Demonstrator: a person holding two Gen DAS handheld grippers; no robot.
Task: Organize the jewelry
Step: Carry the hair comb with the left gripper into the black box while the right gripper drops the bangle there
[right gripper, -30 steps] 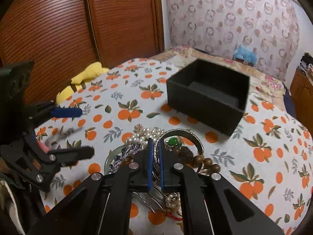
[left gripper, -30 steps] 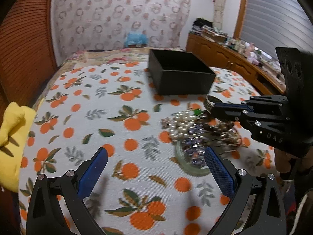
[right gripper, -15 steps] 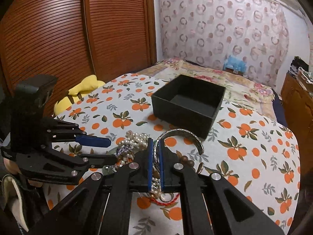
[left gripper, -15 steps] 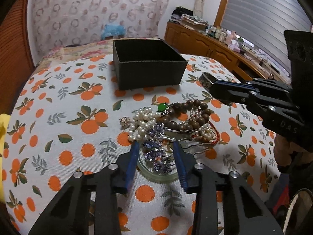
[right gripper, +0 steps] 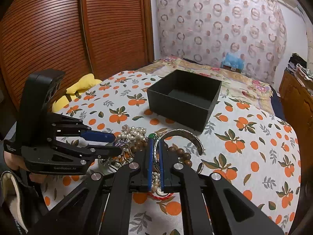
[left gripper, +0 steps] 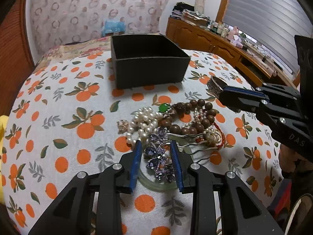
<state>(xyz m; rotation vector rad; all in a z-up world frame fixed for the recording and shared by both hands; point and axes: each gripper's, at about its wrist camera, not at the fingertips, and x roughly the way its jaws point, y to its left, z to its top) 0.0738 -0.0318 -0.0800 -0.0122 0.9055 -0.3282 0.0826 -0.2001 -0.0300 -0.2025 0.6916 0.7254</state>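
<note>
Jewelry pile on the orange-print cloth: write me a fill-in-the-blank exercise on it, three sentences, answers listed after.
1. The right gripper is shut on a silver ____.
2. The left gripper has its fingers on either side of a ____-coloured flower piece.
3. The black box beyond the jewelry pile is open at the top and looks ____ inside.

Missing words: bangle; purple; empty

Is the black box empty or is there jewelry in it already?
Empty, as far as shows. The black box has no lid, and the right wrist view shows only bare dark floor inside. The near corner is hidden.
</note>
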